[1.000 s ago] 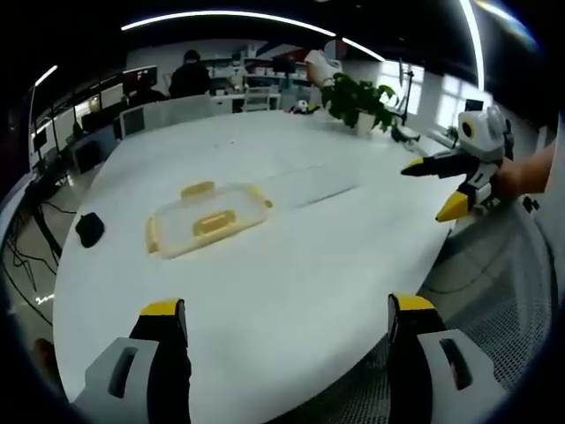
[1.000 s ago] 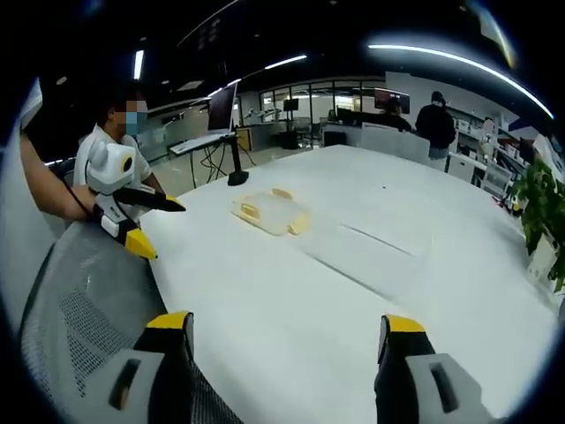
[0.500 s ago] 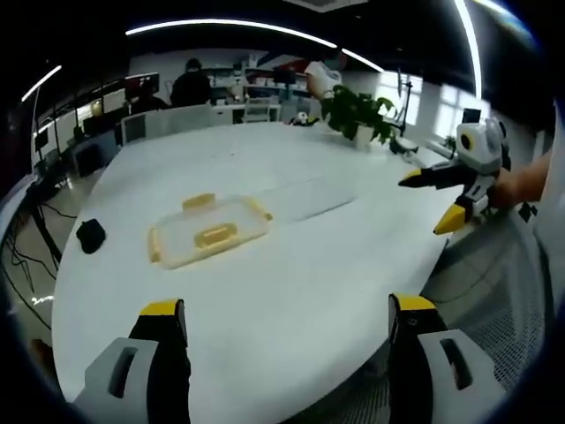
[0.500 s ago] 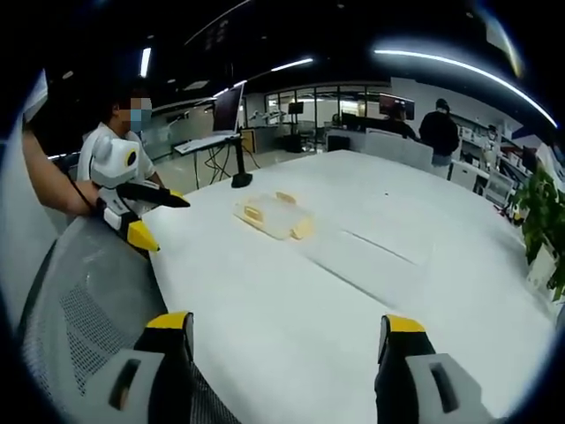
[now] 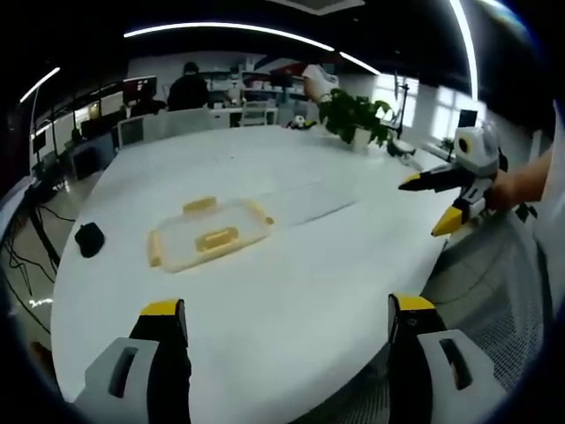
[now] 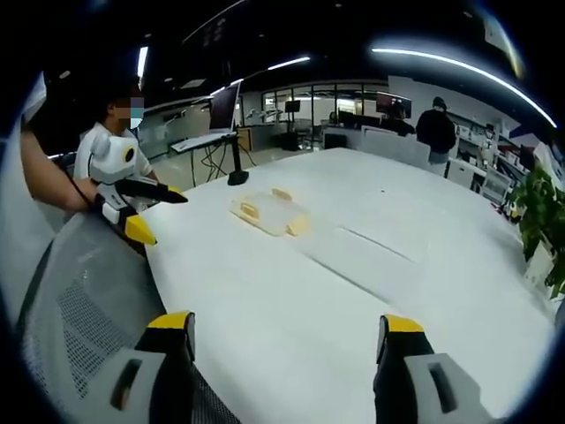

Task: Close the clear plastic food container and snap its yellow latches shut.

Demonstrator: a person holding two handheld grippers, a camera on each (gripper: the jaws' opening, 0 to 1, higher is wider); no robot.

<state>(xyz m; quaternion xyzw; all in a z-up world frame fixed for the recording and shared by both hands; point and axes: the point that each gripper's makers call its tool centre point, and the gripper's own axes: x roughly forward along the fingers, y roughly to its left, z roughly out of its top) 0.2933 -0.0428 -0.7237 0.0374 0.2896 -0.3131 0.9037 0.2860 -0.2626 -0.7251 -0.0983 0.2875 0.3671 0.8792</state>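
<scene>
On the white table [image 5: 291,265], the clear container [image 5: 208,233] lay too small and distant for its lid seating or the state of its yellow latches [image 5: 199,205] to be told; the right gripper view gave the container [image 6: 269,213] no better. A small dark object [image 5: 87,238] near the table's left edge was too blurred to identify. The potted plant [image 6: 540,212] at the far edge was cut off by the picture's edge in the right gripper view. The near edge of the table was hidden behind each gripper's own jaws.
</scene>
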